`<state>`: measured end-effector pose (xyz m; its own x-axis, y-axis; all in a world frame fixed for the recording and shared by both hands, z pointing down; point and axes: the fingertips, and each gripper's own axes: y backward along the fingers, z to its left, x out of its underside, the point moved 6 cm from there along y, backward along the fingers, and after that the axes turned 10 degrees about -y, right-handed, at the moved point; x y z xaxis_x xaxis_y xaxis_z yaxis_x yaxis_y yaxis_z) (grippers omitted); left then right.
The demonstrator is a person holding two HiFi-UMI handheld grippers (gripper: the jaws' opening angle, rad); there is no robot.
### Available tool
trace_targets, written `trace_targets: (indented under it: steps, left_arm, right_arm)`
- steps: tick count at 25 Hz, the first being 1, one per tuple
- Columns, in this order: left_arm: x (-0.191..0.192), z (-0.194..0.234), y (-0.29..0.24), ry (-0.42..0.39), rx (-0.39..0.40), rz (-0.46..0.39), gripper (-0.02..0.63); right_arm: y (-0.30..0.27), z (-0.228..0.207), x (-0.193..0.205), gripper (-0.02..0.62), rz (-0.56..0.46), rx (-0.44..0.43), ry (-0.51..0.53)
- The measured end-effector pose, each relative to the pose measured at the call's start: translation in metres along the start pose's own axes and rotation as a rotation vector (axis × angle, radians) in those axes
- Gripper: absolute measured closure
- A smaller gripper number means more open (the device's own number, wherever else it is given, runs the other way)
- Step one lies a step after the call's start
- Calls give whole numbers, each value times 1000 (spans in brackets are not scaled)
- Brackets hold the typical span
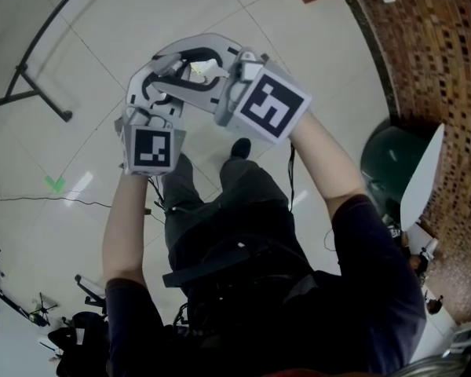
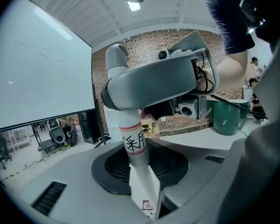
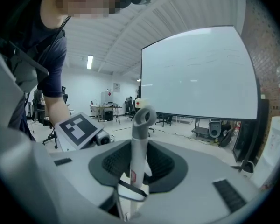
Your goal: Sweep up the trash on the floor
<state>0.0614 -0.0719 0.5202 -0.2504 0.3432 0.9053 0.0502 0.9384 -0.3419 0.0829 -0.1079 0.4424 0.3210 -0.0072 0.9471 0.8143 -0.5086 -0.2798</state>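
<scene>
My left claw point(image 2: 139, 169) was closed partway on a pale red-banded pole point(image 2: 133, 146) and my right claw point(image 3: 137, 171) on a hook-topped handle point(image 3: 141, 134). Gripped this high, what I held could twist in the pads and swing wide below. The lower ends were hidden under my claws, I couldn't tell whether it was one pole or two, and no trash showed plainly on the floor point(image 1: 86, 61).

Black Chinese characters, hardly legible, on red-edged label point(image 2: 133, 145) round grey pole point(image 2: 140, 177).
</scene>
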Motion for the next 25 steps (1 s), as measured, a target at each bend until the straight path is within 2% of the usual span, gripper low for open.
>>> trace_targets:
  steps: [9,19,25]
  left_arm:
    - [-13,1,2,-9,65,0,526]
    - [-51,11,24,21,154,-23,531]
    - [-93,18,46,-39,198,-43,532]
  right_arm:
    - [9,2,-10,477,-18,-2,-67]
    - [30,20,-47,477,-28,12,-90]
    - [45,31,-87,477,-109,43,-128]
